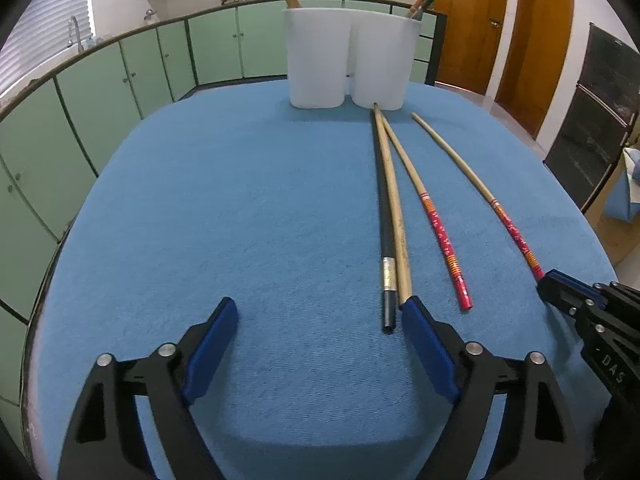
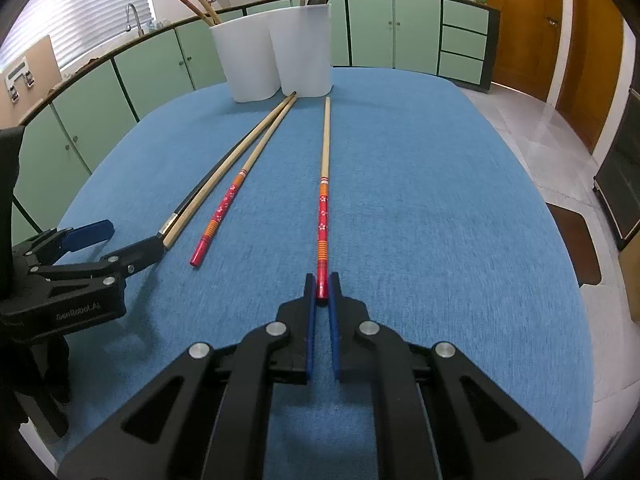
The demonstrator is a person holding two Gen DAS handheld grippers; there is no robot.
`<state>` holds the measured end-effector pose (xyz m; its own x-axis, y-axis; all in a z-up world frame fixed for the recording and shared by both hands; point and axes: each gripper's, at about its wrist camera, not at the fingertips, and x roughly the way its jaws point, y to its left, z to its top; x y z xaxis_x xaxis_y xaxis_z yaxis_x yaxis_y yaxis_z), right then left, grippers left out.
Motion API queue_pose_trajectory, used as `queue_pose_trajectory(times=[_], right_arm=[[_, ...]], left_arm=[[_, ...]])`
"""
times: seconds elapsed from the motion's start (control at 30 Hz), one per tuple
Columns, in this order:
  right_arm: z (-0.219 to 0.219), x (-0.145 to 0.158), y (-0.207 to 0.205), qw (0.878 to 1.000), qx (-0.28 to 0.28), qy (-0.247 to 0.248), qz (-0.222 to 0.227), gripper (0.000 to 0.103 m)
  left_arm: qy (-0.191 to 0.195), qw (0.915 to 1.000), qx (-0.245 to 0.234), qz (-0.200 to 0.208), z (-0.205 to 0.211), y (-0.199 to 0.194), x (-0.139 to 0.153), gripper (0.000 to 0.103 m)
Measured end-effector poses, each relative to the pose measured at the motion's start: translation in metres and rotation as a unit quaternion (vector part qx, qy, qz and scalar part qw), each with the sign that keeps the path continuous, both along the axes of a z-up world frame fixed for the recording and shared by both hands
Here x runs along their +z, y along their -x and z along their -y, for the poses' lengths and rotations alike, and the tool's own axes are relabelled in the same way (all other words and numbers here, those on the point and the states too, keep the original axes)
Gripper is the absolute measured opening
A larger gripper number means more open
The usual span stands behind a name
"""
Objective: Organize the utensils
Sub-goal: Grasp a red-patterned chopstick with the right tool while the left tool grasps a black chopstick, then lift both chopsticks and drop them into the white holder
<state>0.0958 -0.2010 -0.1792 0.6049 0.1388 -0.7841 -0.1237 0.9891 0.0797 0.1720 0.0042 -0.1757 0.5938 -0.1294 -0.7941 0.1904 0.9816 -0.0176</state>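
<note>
A white two-compartment holder (image 1: 352, 56) (image 2: 276, 52) stands at the table's far side with chopsticks upright in both halves. Several chopsticks lie on the blue cloth: a black one (image 1: 385, 236), a plain wooden one (image 1: 394, 208) (image 2: 224, 176) and a red-patterned one (image 1: 438, 228) (image 2: 224, 208). My right gripper (image 2: 322, 285) (image 1: 547, 283) is shut on the near end of a second red-patterned chopstick (image 2: 324, 184) (image 1: 500, 210). My left gripper (image 1: 320, 308) (image 2: 120, 240) is open. Its right finger (image 1: 420, 328) sits at the wooden chopstick's near end, and the black one's end lies just inside it.
The table (image 1: 200, 200) is round-edged and covered in blue cloth. Green cabinets (image 1: 100, 88) and a counter with a sink run behind it. Wooden doors (image 1: 532, 40) stand at the right, and tiled floor (image 2: 552, 120) shows past the table's right edge.
</note>
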Motion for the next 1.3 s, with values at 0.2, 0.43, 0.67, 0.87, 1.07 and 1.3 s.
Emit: queue_pose_trajectory(times=[0.2, 0.43, 0.67, 0.87, 1.07, 1.3], right_arm=[[-0.001, -0.001, 0.000, 1.000, 0.002, 0.007, 0.001, 0.007], [0.002, -0.001, 0.000, 1.000, 0.002, -0.004, 0.000, 0.007], [0.002, -0.001, 0.000, 1.000, 0.002, -0.008, -0.001, 0.007], [0.001, -0.001, -0.002, 1.000, 0.002, -0.006, -0.001, 0.007], [0.002, -0.002, -0.002, 1.000, 0.001, -0.010, -0.001, 0.007], [0.001, -0.002, -0.002, 1.000, 0.002, -0.006, 0.000, 0.007]], left_arm=[[0.009, 0.9997, -0.025, 0.002, 0.011, 0.005, 0.002, 0.062], [0.033, 0.9989, -0.034, 0.000, 0.012, 0.010, 0.006, 0.049], [0.028, 0.9994, -0.020, 0.003, -0.003, 0.010, 0.009, 0.049], [0.034, 0.9990, -0.030, 0.005, 0.003, 0.013, 0.012, 0.049], [0.014, 0.9995, -0.026, 0.005, 0.006, 0.014, 0.004, 0.049], [0.010, 0.9996, -0.024, 0.008, 0.009, 0.014, 0.006, 0.035]])
